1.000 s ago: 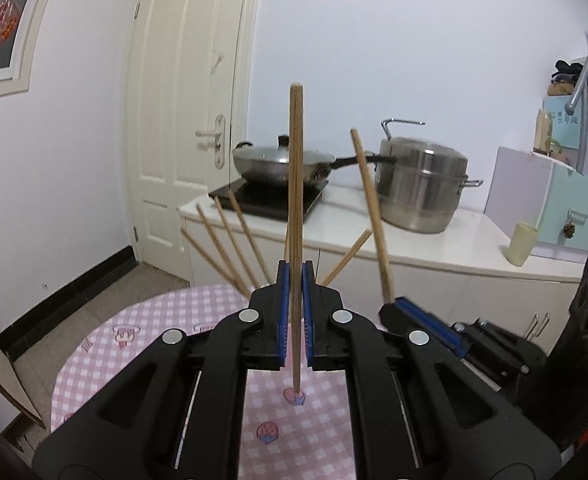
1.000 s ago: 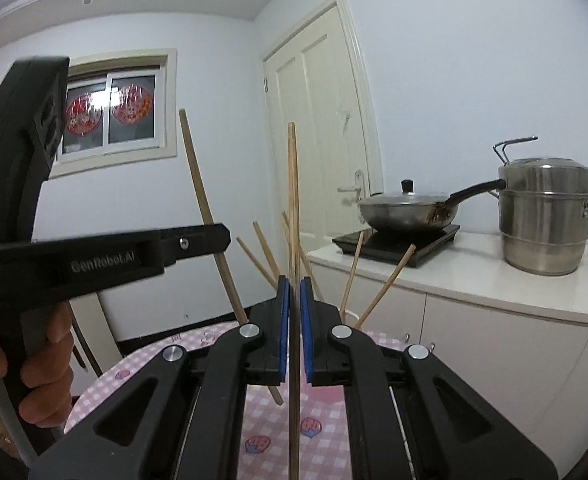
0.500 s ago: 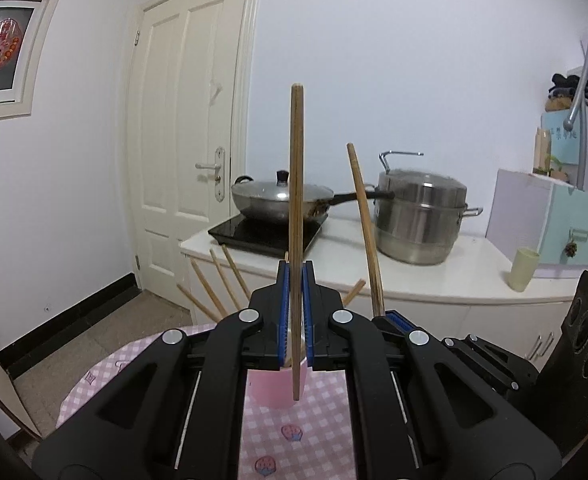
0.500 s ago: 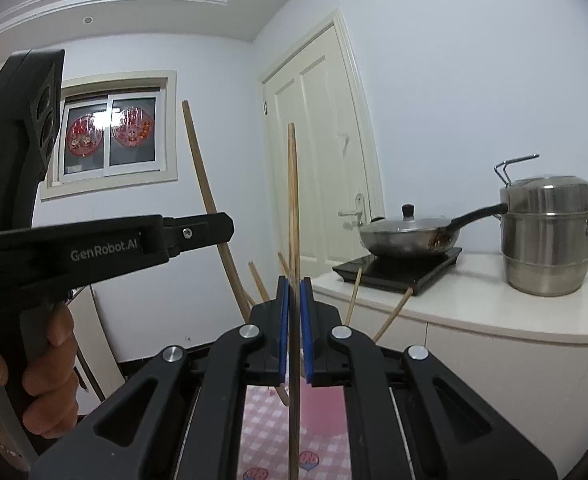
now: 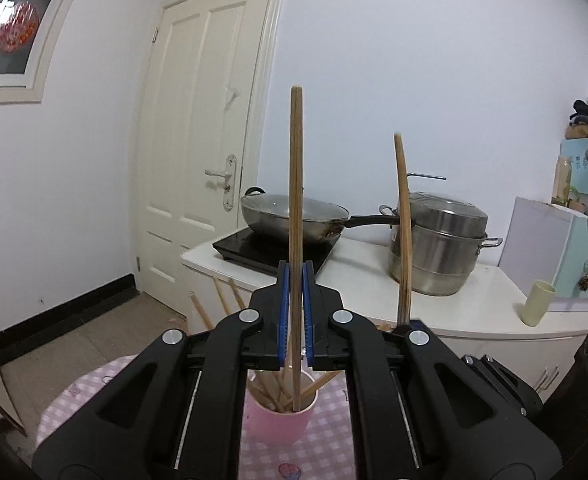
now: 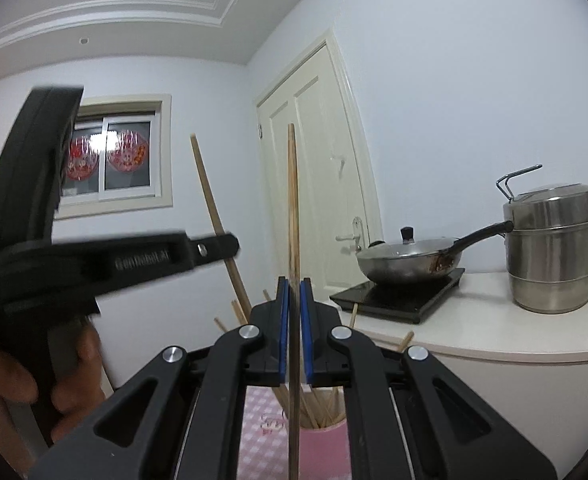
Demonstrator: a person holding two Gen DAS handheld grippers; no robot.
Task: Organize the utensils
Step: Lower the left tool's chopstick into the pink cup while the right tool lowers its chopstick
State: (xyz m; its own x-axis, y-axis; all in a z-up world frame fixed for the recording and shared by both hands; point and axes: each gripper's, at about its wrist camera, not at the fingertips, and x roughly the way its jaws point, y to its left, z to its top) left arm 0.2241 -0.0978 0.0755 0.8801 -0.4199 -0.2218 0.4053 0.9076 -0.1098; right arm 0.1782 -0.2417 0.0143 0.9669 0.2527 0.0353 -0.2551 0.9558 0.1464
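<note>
Wooden, round chopsticks stand upright, one pinched in each tool (image 5: 295,312) (image 6: 294,320), above a pink cup (image 5: 279,420).

table (image 5: 326,446): pink-checked cloth | on it: pink cup (image 5: 280,424) of wooden chopsticks (image 5: 268,394), upright

Two long brown wooden chopsticks stand upright: the left chopstick (image 5: 296,216) has its lower tip over the pink plastic cup (image 5: 280,420) of leaning chopsticks (image 5: 272,390); the right chopstick (image 6: 293,280) hangs just nearer than it.
</note>
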